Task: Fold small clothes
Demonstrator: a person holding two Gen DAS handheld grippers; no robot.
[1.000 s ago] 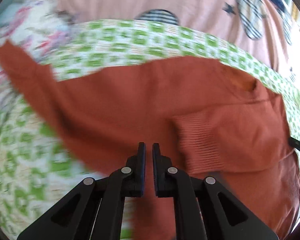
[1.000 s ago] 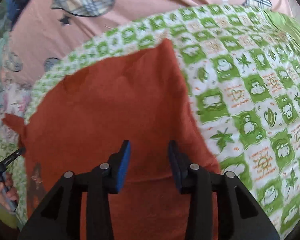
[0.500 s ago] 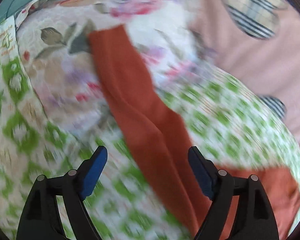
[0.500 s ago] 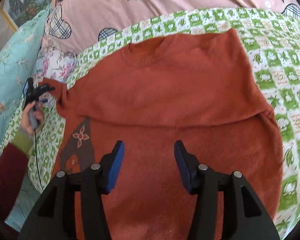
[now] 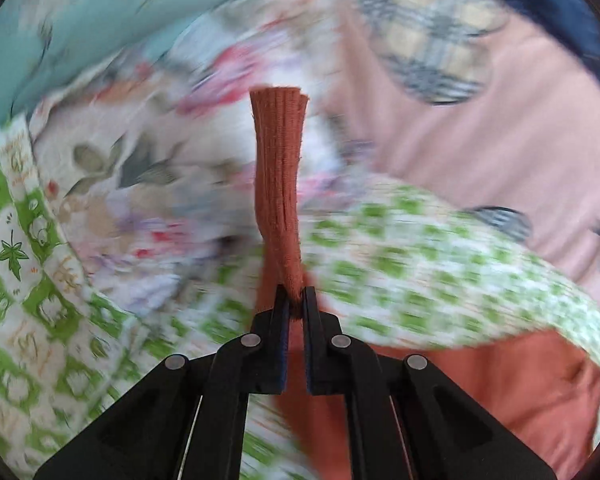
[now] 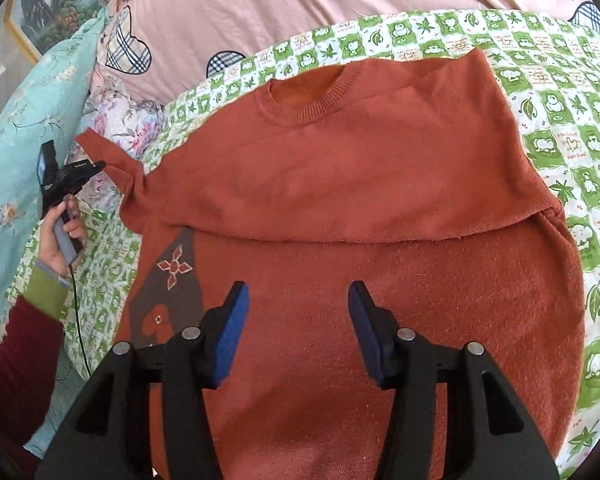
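Two close wrist views, shared sweater [image 6: 340, 184].

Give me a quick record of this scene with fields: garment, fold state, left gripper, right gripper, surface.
garment: rust sweater
fold state: lying flat, one layer folded across the body
left gripper: shut on the sleeve, cuff end sticking out
right gripper: open, above the sweater's lower part, holding nothing
surface: green checked blanket

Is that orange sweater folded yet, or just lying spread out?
Partly folded. The sweater has its top half doubled down over the bottom, while one sleeve sticks out to the side, pinched in the left gripper.
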